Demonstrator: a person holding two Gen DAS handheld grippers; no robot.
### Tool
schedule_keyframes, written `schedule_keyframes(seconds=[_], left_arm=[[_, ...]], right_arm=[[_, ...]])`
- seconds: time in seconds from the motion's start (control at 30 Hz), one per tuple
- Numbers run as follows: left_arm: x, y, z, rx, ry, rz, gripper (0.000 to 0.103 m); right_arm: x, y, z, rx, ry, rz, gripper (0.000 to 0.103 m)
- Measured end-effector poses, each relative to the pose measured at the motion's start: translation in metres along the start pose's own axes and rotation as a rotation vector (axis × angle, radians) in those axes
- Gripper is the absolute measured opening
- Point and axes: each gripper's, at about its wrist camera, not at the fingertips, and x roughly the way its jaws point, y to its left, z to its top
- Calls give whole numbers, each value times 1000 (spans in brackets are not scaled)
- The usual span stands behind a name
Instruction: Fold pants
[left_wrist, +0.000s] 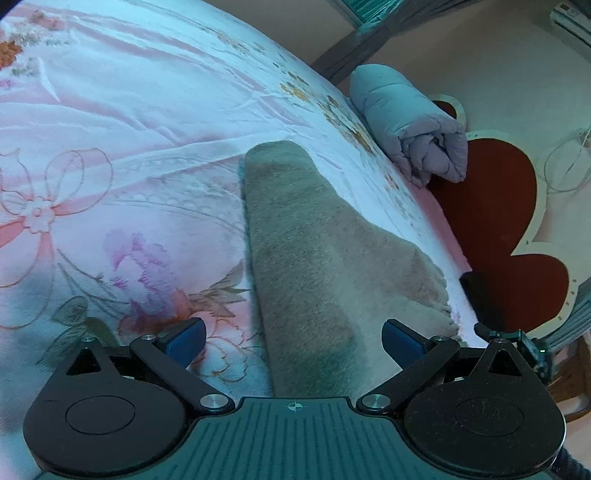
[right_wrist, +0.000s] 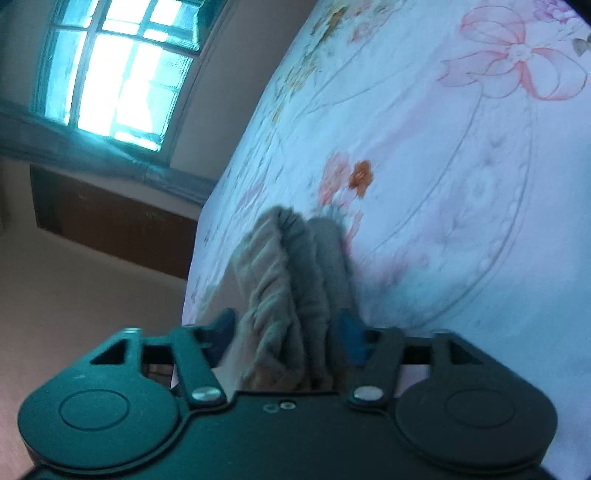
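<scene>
While one pair of grey pants lies lengthwise away across the bed, the left claw gapes released and the right claw straddles the bunched waistband, pads off.

Left hand-held gripper gapes over grey pants, seemingly folded, on bedspread

No readable text, brand or number anywhere I look. My left gripper body carries only a small crosshair mark near its front edge. My right gripper body shows two tiny rings, no lettering.
</scene>
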Motion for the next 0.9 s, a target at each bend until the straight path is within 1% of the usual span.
schedule_keyframes(seconds=[0.07,0.17,0.27,0.33,0.37,0.4,0.43,0.47,0.5,0.57,0.6,0.63,0.7,0.73,0.8,0.83,0.87,0.9], left_arm=[[6,1,1,-11,6,-13,100],[15,4,4,-34,9,-40,100],[26,8,10,-38,34,-79,100],[33,13,16,-48,52,-118,99],[36,18,19,-69,53,-148,99],[38,23,22,-95,50,-174,96],[40,28,25,-118,45,-199,90],[42,33,28,-142,38,-213,87],[44,39,30,-174,28,-225,82],[49,54,34,-270,-2,-254,62],[53,61,34,-314,-3,-255,44],[58,66,33,-342,2,-260,34],[63,67,30,-346,-2,-283,33],[64,66,29,-347,7,-308,31],[65,66,28,-356,12,-326,31],[63,64,27,-365,2,-337,34],[60,63,25,-371,-10,-337,39],[57,62,21,-379,-24,-356,54]], right_arm=[[4,-6,3,11,36,-7,70],[22,-16,7,19,90,12,65],[37,-16,8,13,121,26,65],[34,-18,10,18,134,38,64],[35,-19,11,20,141,40,63],[34,-20,13,23,147,45,62],[37,-22,15,30,150,53,62],[38,-24,15,34,152,59,62],[37,-26,15,39,153,64,61],[34,-27,15,38,152,68,61],[34,-27,15,37,151,68,62],[31,-25,12,36,149,68,62],[33,-25,12,39,145,70,62],[34,-25,12,38,146,69,62],[37,-24,13,42,147,73,62],[47,-25,14,46,150,76,62],[46,-25,16,54,154,83,62],[45,-26,17,61,157,90,62]])
